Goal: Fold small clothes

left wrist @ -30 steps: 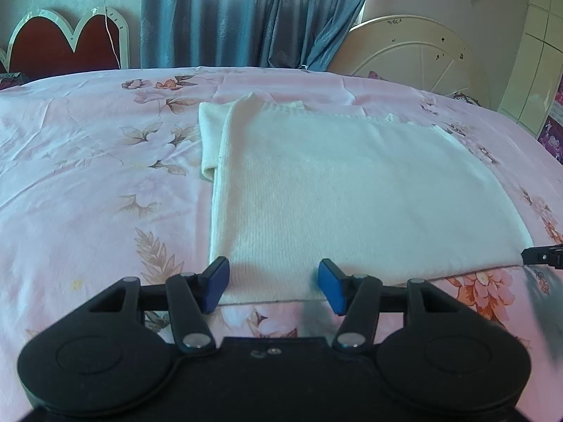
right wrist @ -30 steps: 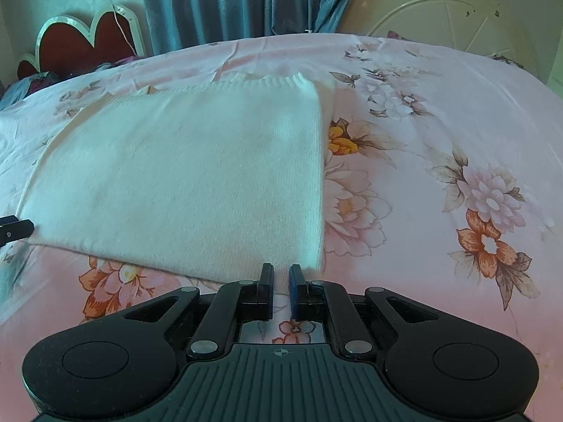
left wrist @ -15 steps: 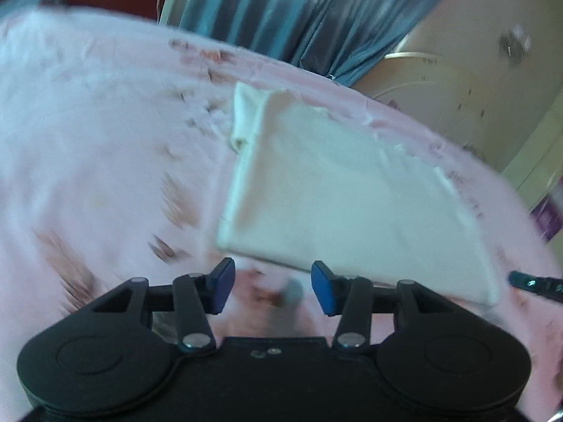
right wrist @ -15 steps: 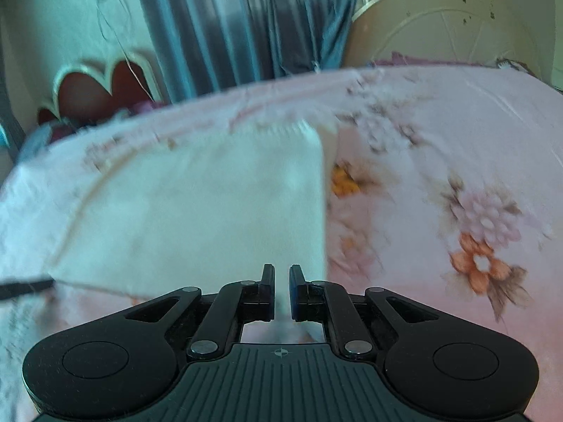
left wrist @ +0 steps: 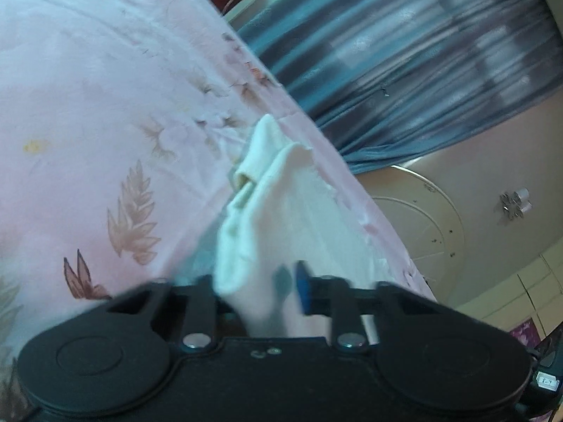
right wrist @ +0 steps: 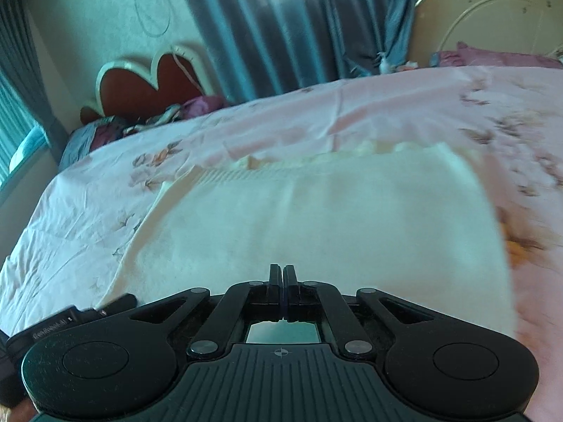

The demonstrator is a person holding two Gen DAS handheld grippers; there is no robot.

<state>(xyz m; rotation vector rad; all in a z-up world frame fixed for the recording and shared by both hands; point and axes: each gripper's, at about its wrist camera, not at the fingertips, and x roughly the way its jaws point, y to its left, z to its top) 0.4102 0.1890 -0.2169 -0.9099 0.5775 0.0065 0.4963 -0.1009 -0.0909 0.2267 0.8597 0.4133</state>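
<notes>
One white knit garment (right wrist: 316, 218) lies on the bed's pink floral sheet (right wrist: 316, 112), folded into a broad rectangle with a ribbed hem along its far edge. In the left wrist view its near edge is bunched and lifted between the fingers of the left gripper (left wrist: 260, 292), whose jaws have just been closing and now pinch the cloth. The right gripper (right wrist: 282, 274) sits over the garment's near edge with its jaws pressed together; whether any cloth is caught between them cannot be told. The left gripper's body shows at the lower left of the right view, bearing small white lettering too blurred to read. Blue curtains (right wrist: 281, 17) hang behind the bed, beside one red heart-shaped headboard (right wrist: 147, 84).
</notes>
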